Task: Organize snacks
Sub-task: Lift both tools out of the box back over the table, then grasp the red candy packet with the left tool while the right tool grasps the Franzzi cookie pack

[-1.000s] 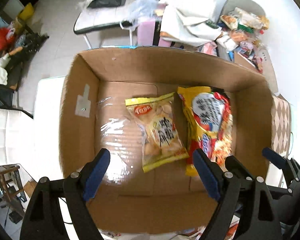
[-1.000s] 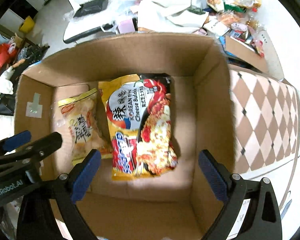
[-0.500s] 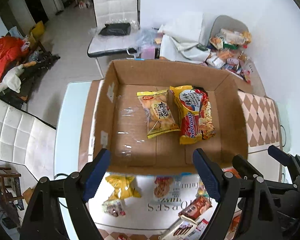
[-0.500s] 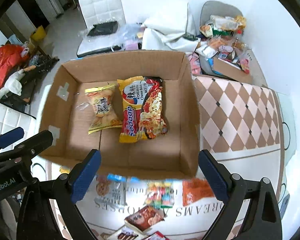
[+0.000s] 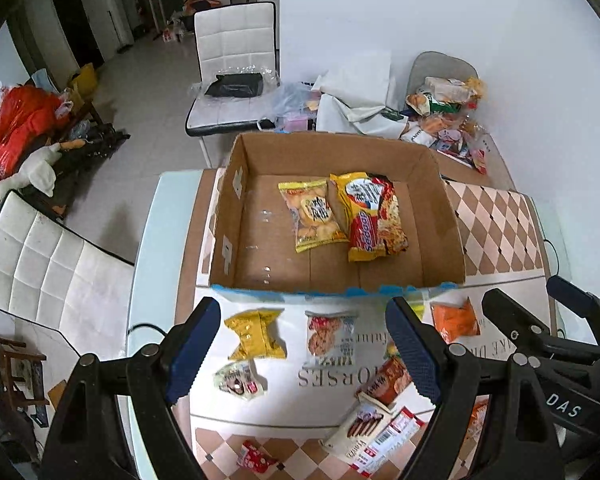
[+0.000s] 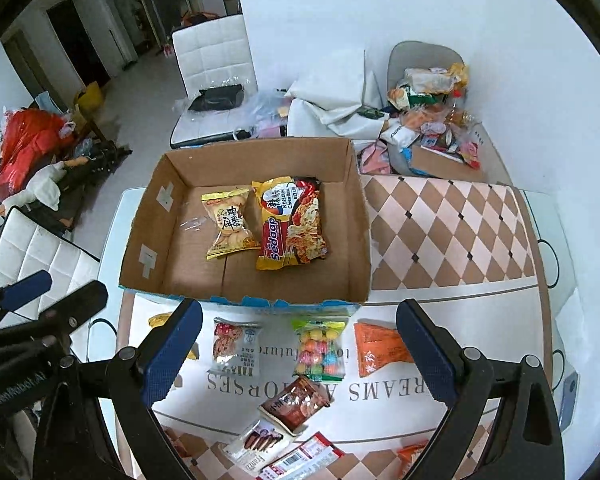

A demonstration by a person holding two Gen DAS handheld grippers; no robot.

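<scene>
An open cardboard box stands on the table. Inside lie a yellow cracker bag and a yellow-red noodle packet. In front of the box lie loose snacks: a yellow bag, a cookie packet, a colourful candy bag, an orange bag and a brown packet. My left gripper is open and empty above them. My right gripper is open and empty too.
A white cloth with printed letters covers the near table; a checked mat lies right of the box. A pile of other snacks sits at the far right. White chairs stand behind and left.
Both grippers have pulled up and back from inside the box. The loose snacks in front of the box have come into view. Both stay open and empty.
</scene>
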